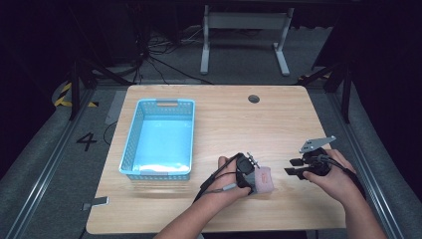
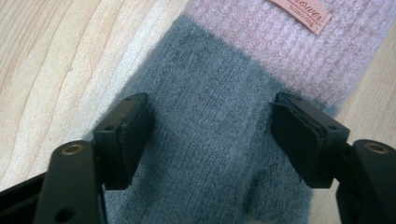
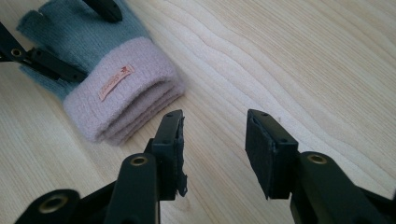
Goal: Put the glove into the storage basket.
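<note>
The left gripper (image 2: 210, 133) straddles the grey part of the glove (image 2: 210, 154), jaws spread at either edge of the knit, its pink cuff just beyond the tips. The right gripper (image 3: 215, 140) has jaws spread over bare table (image 3: 280, 56), the glove (image 3: 116, 88) lying just beyond its left jaw, apart from it.

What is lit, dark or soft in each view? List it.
High view: table evenly lit, floor and edges beyond it nearly black, picture slightly soft. Left gripper view: glove knit sharp, label blurred at the top edge. Right gripper view: wood grain crisp, nearest jaw bases soft, a faint shadow under the glove's cuff.
</note>
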